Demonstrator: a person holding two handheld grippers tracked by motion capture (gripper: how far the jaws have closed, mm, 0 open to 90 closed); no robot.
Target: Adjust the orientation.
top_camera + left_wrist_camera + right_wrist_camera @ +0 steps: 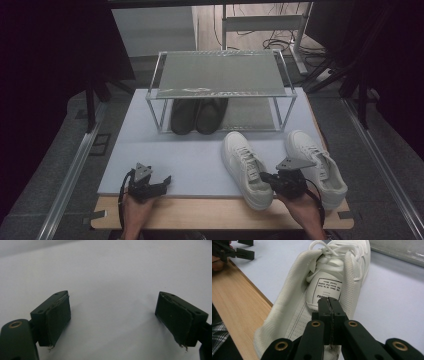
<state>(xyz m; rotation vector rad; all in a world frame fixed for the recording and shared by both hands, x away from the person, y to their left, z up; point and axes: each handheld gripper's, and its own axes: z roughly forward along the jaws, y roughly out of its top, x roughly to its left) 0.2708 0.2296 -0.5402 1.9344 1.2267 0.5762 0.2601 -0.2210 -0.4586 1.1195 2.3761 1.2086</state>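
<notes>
Right gripper (pixel 329 302) jaws closed over white sneaker (pixel 247 167) opening, table's 5 o'clock. Left gripper (pixel 159 184) jaws wide, empty, 7 o'clock.

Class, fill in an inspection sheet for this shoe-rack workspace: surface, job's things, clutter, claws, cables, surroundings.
Surface: pale mat on a wooden table.
Job's things: two white sneakers on the mat; dark shoes on the lower shelf of the rack.
Clutter: nothing seen.
Claws: left claw open over bare mat; right claw shut at the nearer sneaker's opening.
Cables: a cable trails from the left claw.
Surroundings: floor cables, dark curtains.
</notes>
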